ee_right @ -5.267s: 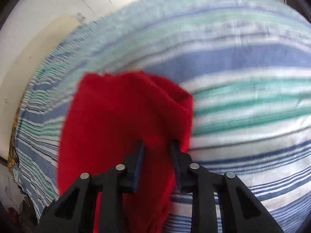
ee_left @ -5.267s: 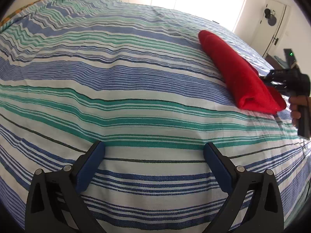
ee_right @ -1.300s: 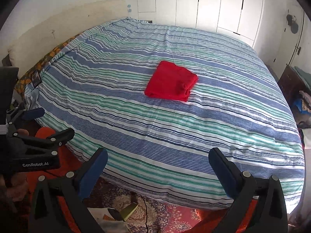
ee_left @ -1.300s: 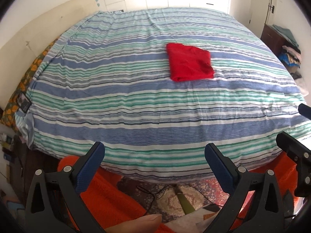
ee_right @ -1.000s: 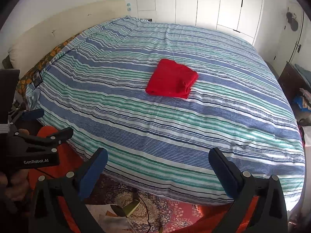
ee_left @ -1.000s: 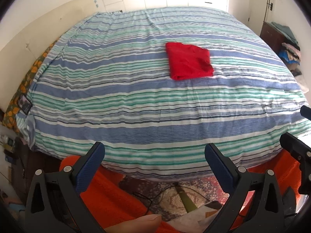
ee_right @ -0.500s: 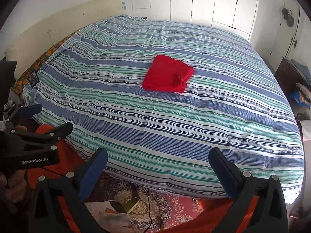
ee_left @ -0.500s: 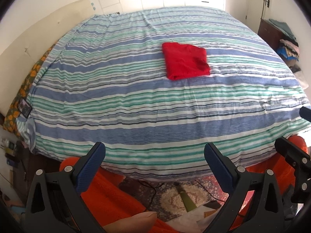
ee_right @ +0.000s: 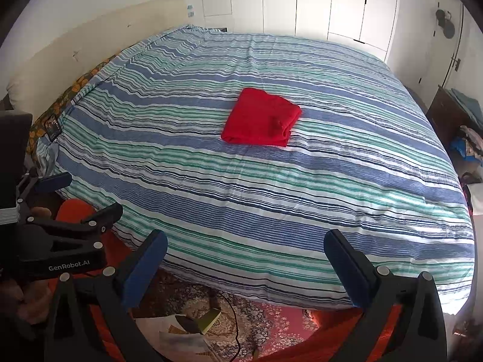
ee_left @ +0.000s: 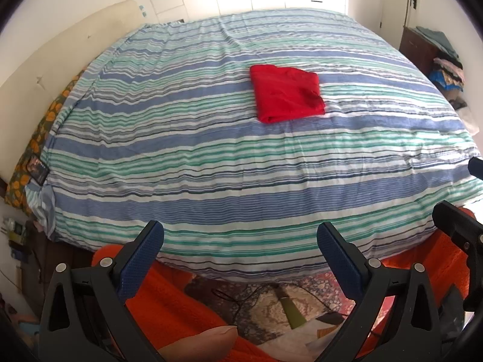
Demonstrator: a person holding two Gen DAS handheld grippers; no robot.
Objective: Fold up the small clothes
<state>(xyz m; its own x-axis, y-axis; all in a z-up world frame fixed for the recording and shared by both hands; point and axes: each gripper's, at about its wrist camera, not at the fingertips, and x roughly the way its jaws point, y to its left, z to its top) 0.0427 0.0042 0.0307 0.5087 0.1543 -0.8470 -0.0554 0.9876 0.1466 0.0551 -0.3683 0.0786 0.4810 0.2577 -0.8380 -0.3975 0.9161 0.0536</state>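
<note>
Mid-bed (ee_left: 211,166), toward far side: red garment (ee_left: 286,96) lay folded. Left tongs (ee_left: 240,259) and right tongs (ee_right: 246,267) spread, empty, well apart from it. Looked soft, light, floppy; best pinched at folded edge.

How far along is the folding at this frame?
Done: the red garment lies folded into a compact rectangle on the striped bed. In hand: nothing; the left gripper and right gripper are both open, empty and back past the bed's edge. Left: no other unfolded clothes show on the bed, so the job looks finished.
</note>
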